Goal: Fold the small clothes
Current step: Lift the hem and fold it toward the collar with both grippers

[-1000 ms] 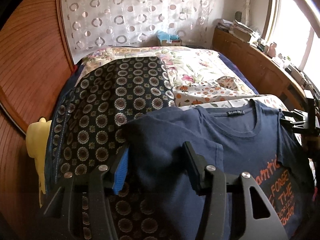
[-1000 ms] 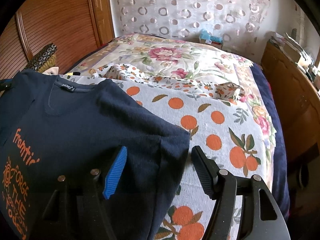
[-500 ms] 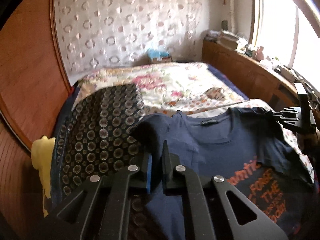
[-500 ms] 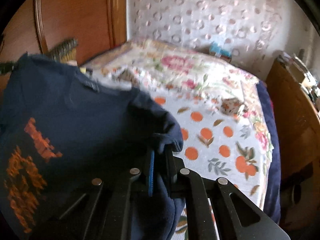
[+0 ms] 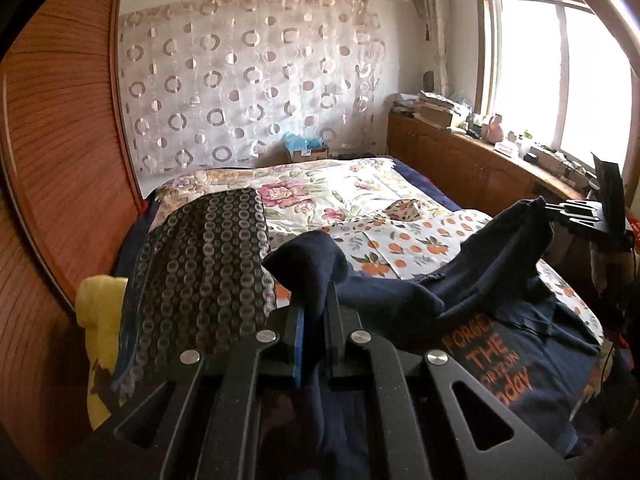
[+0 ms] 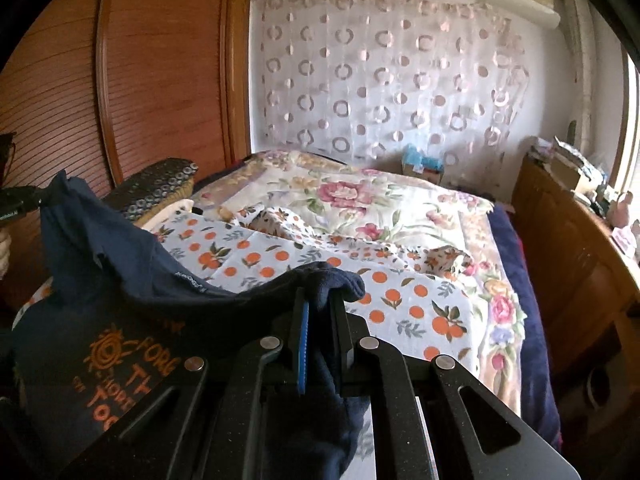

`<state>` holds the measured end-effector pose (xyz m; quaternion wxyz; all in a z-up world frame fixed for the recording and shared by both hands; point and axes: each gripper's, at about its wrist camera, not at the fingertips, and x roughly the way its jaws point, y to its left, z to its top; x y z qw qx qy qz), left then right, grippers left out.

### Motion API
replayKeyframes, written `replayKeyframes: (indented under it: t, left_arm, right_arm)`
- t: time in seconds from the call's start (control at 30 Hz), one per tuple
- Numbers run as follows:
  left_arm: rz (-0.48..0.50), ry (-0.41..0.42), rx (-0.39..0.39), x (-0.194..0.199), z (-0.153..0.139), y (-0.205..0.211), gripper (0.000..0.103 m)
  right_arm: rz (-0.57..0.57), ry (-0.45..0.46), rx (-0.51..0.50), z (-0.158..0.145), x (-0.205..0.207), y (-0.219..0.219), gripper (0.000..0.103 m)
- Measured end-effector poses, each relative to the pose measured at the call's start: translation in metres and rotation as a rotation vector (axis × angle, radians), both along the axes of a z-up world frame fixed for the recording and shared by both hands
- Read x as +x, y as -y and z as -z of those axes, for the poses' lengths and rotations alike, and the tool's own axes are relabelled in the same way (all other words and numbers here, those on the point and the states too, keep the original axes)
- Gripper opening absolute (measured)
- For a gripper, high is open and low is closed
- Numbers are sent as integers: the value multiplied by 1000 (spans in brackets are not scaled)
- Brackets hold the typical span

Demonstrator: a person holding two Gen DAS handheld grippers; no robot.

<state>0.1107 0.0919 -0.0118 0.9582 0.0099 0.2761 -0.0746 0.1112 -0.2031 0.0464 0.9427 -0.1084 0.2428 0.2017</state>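
A second ago both grippers stood with their fingers apart around the sleeves of the navy T-shirt, which lay flat on the bed. Now the left gripper [image 5: 316,316] is clamped on a bunch of sleeve cloth, and the right gripper [image 6: 320,320] is clamped on the opposite sleeve in the same way. Both have risen since then: the shirt's upper part is lifted off the bed, and more of the wall and curtain [image 5: 248,92] shows than before.

The T-shirt [image 5: 492,256] is dark navy with orange lettering and a small sun drawing on the chest [image 6: 120,364]. It hangs slack between the two grippers, the neckline sagging into a low fold, with the neck label showing in the right wrist view. Its lower part with the print lies on the bed [image 6: 404,208], over the sheet with the orange fruit pattern [image 5: 424,236]. A dark cloth with ring patterns [image 5: 208,264] lies on the bed just beside the shirt, on the left gripper's side, and something yellow [image 5: 96,312] sits at the bed's edge next to it.

In the left wrist view the right gripper is seen at the far right, with the shirt's sleeve peaked up to it. The lettering is partly folded under and cut off, so only pieces such as "THE" read clearly. The shirt's hem is hidden below the gripper bodies in both views.
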Motion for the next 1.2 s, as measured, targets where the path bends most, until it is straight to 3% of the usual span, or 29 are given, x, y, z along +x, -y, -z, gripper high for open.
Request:
replayKeyframes:
  t: [0.27,0.6,0.87,1.07,1.2]
  left_arm:
    - [-40,23,-53,-64,14,-9,8]
    - [-86,23,-69,-106,32,-18,8]
    - [-109,41,-56,-144,28,-21,8]
    - [-94,-39,-56,-147,54,-17,8]
    - [-95,-91,-98,-146,78,-17,8]
  right_arm:
    - [3,10,49,8,-51,16,9]
    - [8,-30,76,14,-89,31,9]
    - [37,-70,88,4,-121,36,9]
    - [47,-181,104,31,-133,44,9]
    - [63,-250,77,55,-128,40,9]
